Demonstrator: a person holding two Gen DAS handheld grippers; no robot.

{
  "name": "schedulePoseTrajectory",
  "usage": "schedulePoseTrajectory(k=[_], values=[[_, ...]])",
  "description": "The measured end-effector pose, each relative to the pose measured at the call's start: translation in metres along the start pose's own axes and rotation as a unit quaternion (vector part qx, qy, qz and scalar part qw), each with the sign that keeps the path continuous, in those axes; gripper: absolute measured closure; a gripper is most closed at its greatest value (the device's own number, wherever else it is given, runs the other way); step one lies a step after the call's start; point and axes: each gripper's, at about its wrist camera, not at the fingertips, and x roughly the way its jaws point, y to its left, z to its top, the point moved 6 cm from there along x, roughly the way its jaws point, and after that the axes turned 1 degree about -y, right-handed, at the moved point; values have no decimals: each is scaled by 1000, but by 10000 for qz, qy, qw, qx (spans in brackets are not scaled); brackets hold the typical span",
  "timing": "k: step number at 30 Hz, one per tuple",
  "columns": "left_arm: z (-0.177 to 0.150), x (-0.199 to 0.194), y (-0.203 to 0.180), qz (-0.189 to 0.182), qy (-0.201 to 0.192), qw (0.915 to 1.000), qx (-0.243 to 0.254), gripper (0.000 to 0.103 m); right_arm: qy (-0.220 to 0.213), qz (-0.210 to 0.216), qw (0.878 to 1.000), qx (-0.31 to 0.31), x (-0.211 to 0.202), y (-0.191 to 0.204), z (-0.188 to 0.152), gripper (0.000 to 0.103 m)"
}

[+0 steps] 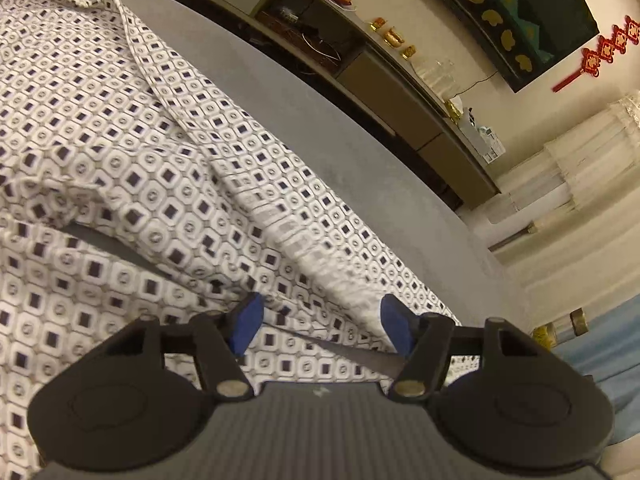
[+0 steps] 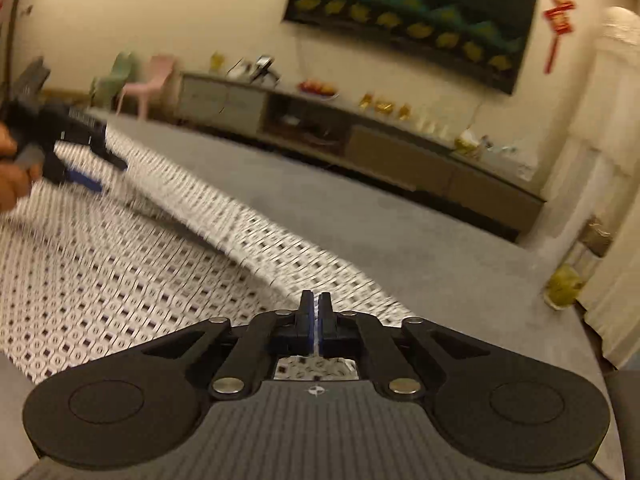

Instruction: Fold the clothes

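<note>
A white shirt point(image 1: 120, 140) with a dark square print lies spread on a grey surface point(image 1: 320, 140). In the left wrist view my left gripper point(image 1: 322, 328) hovers over the shirt's near edge, its blue pads point(image 1: 248, 328) wide apart and not pressing the cloth. The right wrist view shows the shirt point(image 2: 120, 280) blurred, with a raised ridge running towards my right gripper point(image 2: 316, 308). Its jaws are shut, and a thin sliver of white cloth shows between them. At far left a hand point(image 2: 12, 184) holds the left gripper point(image 2: 92, 176) above the shirt.
A long low cabinet point(image 2: 400, 152) with small ornaments stands along the far wall under a dark picture point(image 2: 412, 20). Pink and green chairs point(image 2: 152, 80) are at the back left. Jars point(image 2: 564, 284) sit beside pale curtains at the right. Bare grey surface point(image 2: 400, 240) lies right of the shirt.
</note>
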Motion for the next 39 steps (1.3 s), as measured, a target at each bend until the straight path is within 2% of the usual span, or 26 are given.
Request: schedulePoseTrajectory(k=[6, 9, 11, 12, 13, 15, 17, 19, 22, 23, 25, 26, 27, 32, 35, 37, 39], values=[[-2, 12, -8, -327, 86, 9990, -284, 37, 93, 85, 9999, 117, 0, -12, -12, 103], [-7, 19, -14, -328, 186, 9991, -181, 37, 360, 485, 9982, -56, 5, 4, -16, 100], [-8, 24, -16, -390, 248, 9986, -241, 37, 605, 677, 9948, -455, 18, 28, -22, 81], [-8, 27, -17, -425, 277, 9983, -290, 37, 677, 704, 9925, -730, 25, 38, -26, 58], [-9, 30, -18, -455, 299, 9980, -332, 37, 736, 683, 9901, -979, 31, 46, -29, 48], [-10, 35, -21, -489, 328, 9976, -364, 37, 881, 515, 9868, -1261, 45, 52, -32, 48], [-13, 39, -23, -504, 365, 9973, -382, 37, 1055, 411, 9862, -1206, 55, 45, -33, 53], [-17, 41, -24, -494, 378, 9974, -374, 37, 1128, 359, 9875, -1038, 59, 37, -34, 94], [-20, 43, -27, -520, 364, 9975, -315, 36, 825, 126, 9925, -891, 50, 28, -24, 99], [-20, 43, -28, -493, 336, 9979, -254, 40, 726, 58, 9938, -846, 46, 26, -20, 100], [-18, 40, -29, -526, 198, 9981, -233, 64, 565, -8, 9956, -748, 39, 23, -14, 100], [-17, 37, -32, -605, 124, 9978, -228, 97, 517, -20, 9960, -724, 36, 22, -13, 100], [-15, 34, -35, -686, 53, 9974, -221, 103, 509, -20, 9961, -727, 34, 23, -13, 100], [-18, -8, -78, -936, -345, 9949, 110, 103, 617, -192, 9930, -986, 29, 19, -24, 100], [-45, -48, -91, -1023, -405, 9939, 17, 103, 552, -480, 9912, -1103, 20, 12, -24, 100], [-80, -62, -92, -676, -353, 9965, 342, 103, 557, -796, 9889, -1121, 13, -1, -25, 100], [-112, -46, -76, -178, 30, 9990, 418, 103, 764, -974, 9891, -793, 11, -21, -33, 100]])
